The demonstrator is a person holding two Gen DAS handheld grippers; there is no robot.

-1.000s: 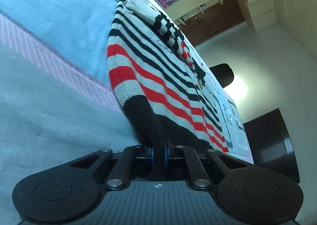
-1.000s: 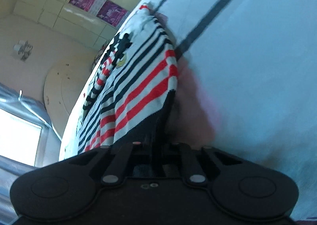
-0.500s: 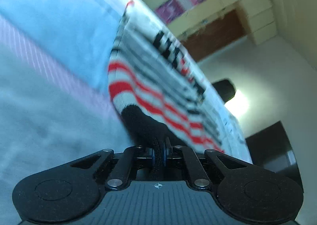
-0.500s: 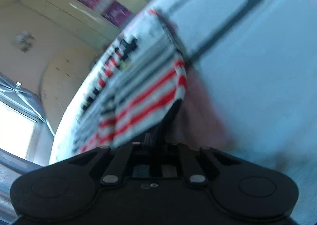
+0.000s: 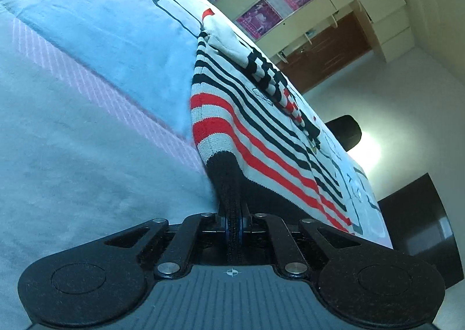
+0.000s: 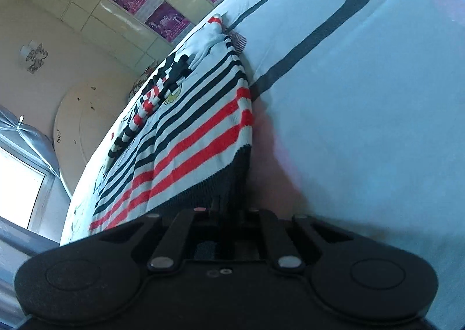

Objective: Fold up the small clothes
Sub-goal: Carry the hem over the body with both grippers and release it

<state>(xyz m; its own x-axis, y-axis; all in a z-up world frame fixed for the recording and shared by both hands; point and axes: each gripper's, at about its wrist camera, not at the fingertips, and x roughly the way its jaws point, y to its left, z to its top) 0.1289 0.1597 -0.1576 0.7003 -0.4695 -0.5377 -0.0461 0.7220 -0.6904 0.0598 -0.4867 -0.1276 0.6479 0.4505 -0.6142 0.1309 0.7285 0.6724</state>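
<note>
Black ribbed hem is pinched in both grippers: the left gripper (image 5: pixel 234 221) is clamped on one bottom corner of the jumper (image 5: pixel 261 138), the right gripper (image 6: pixel 229 213) on the other. Beyond them the striped jumper lies face up on the pale sheet (image 5: pixel 87 74), sleeves folded across its chest. To fold well, I would lift both corners evenly, keep the hem taut, and carry it toward the collar without dragging the body.

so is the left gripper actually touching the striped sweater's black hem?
Touching. The left wrist view shows the left gripper with its jaws closed flat on the black hem of the striped sweater, fabric pinched between the pads.
</note>
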